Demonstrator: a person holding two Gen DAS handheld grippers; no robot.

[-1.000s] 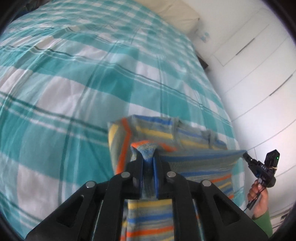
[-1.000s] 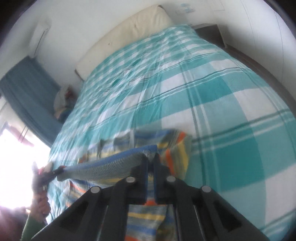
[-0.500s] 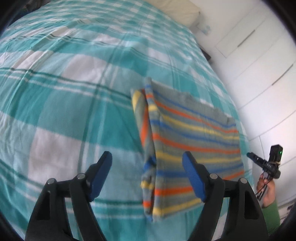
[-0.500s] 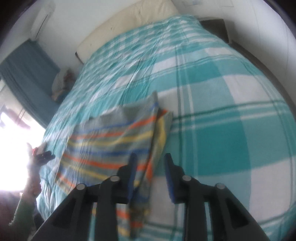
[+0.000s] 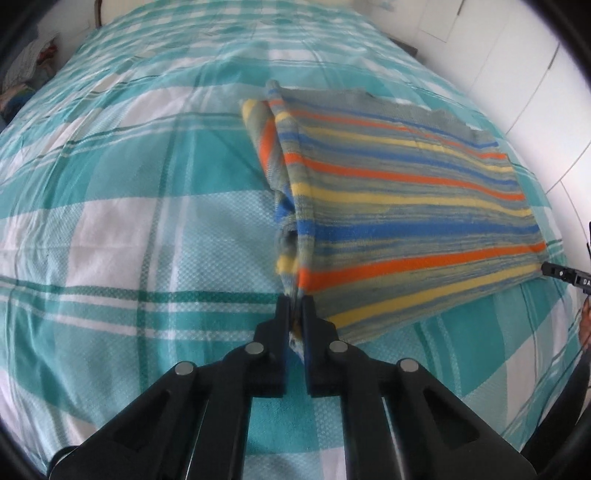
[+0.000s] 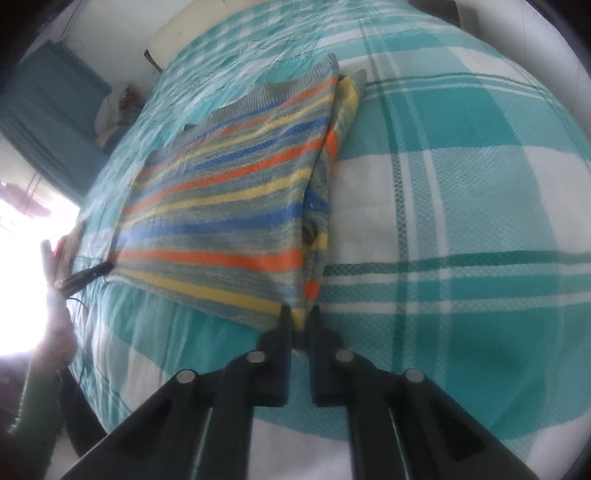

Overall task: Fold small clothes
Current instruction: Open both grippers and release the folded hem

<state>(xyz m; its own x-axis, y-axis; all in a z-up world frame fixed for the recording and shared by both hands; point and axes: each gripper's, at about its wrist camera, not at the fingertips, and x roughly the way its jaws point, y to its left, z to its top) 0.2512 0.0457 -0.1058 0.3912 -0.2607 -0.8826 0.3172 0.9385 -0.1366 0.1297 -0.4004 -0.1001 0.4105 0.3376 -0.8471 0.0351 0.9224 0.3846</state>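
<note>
Striped garment (image 5: 406,206) is lying folded on the checked bedspread (image 5: 110,221), and both grippers are just finishing closing: left gripper (image 5: 296,306) is pinching its near-left corner, right gripper (image 6: 298,317) its near-right corner. Looks like the next fold is starting; both corners need lifting together and carrying over to the far edge. No containers are showing.

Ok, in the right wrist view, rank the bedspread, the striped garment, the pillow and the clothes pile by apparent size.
1. Checked bedspread
2. Striped garment
3. Pillow and clothes pile: both look small and sit far from the camera, so I won't rank them.
</note>
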